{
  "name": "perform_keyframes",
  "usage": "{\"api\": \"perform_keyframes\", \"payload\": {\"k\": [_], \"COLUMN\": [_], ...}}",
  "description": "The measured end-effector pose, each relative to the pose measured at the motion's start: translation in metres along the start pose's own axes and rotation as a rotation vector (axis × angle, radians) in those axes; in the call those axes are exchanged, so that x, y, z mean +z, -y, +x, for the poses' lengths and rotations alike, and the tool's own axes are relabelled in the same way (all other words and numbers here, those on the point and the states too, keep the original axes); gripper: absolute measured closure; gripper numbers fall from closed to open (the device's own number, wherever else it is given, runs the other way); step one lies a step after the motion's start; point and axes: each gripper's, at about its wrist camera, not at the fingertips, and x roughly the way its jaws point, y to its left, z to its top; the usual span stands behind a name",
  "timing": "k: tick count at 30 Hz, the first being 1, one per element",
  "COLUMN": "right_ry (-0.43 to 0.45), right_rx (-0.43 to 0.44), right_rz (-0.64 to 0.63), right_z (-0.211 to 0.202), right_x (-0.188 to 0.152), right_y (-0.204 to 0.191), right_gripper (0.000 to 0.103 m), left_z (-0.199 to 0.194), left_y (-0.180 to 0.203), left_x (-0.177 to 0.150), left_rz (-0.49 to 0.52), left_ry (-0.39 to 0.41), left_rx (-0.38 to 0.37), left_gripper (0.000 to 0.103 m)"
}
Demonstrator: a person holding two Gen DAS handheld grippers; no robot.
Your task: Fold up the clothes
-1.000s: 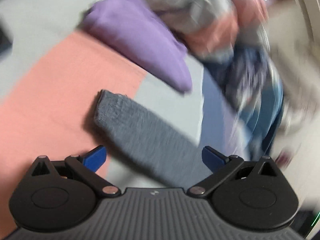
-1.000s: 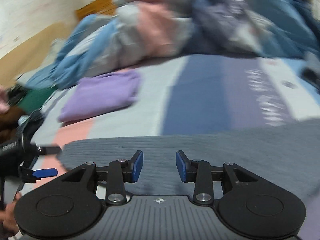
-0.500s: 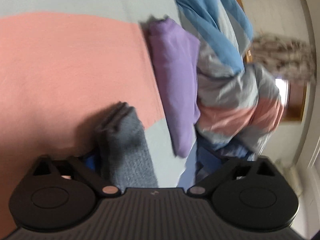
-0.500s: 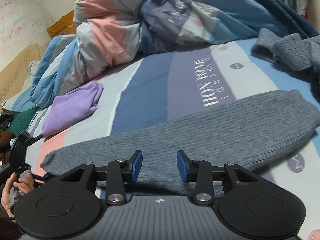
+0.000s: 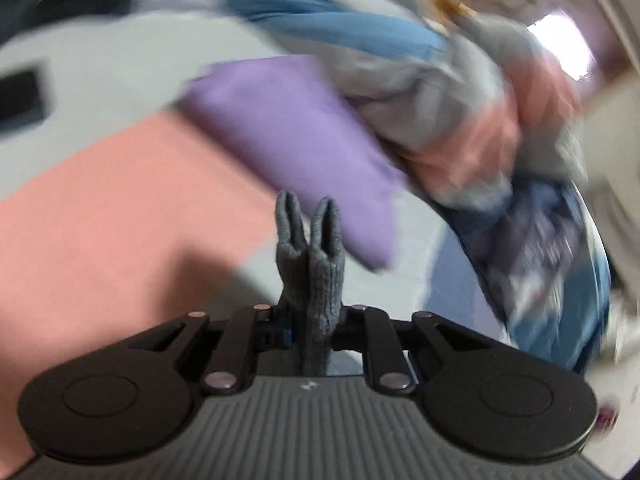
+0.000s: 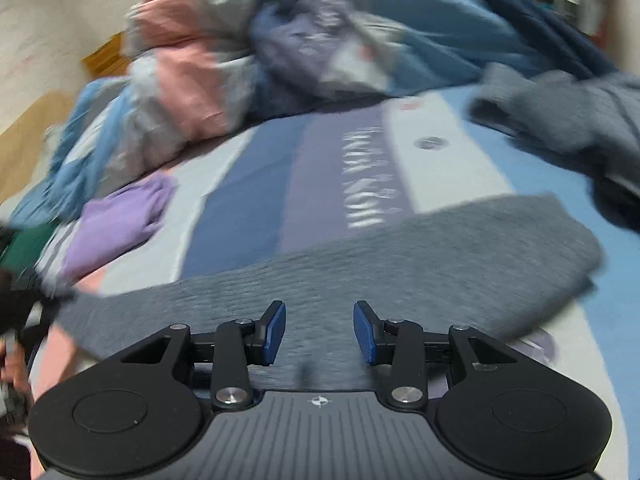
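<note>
The left gripper, apart a second ago, has clamped onto the grey sweater. The right gripper hovers apart over the sweater on the bed.

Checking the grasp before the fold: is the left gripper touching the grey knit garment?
Touching. The left wrist view shows the left gripper shut on the bunched end of the grey knit garment, which sticks out forward from between the closed fingers.
</note>
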Motion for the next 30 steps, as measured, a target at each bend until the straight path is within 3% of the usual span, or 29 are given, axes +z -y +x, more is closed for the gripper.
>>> {"api": "perform_keyframes", "payload": {"k": [5, 9, 13, 15, 18, 22, 24, 30], "right_ry": [-0.002, -0.027, -0.072, -0.035, -0.013, 0.006, -0.005, 0.031], "right_rx": [0.215, 0.260, 0.268, 0.254, 0.311, 0.400, 0.440, 0.472], "right_rz": [-0.232, -0.364, -0.543, -0.626, -0.667, -0.714, -0.743, -0.766], "right_z": [0.051, 0.095, 0.125, 0.127, 0.129, 0.135, 0.146, 0.138], "right_x": [0.003, -0.007, -0.036, -0.049, -0.044, -0.035, -0.037, -0.033], "right_y": [-0.057, -0.095, -0.120, -0.124, -0.131, -0.142, -0.148, -0.149], "right_gripper": [0.066, 0.068, 0.068, 0.068, 0.081, 0.079, 0.073, 0.075], "left_z": [-0.010, -0.015, -0.005, -0.008, -0.020, -0.026, -0.026, -0.025], "left_y": [0.066, 0.104, 0.123, 0.125, 0.125, 0.117, 0.114, 0.109], "left_x": [-0.017, -0.047, -0.068, -0.077, -0.078, -0.064, -0.062, -0.060], "left_rz": [0.233, 0.423, 0.521, 0.551, 0.564, 0.554, 0.557, 0.567], "left_ry": [-0.084, -0.160, -0.211, -0.217, -0.204, -0.183, -0.192, -0.213], "left_rx": [-0.093, -0.106, -0.111, -0.110, -0.121, -0.118, -0.122, -0.146], "left_gripper": [0.087, 0.087, 0.087, 0.087, 0.086, 0.086, 0.086, 0.086]}}
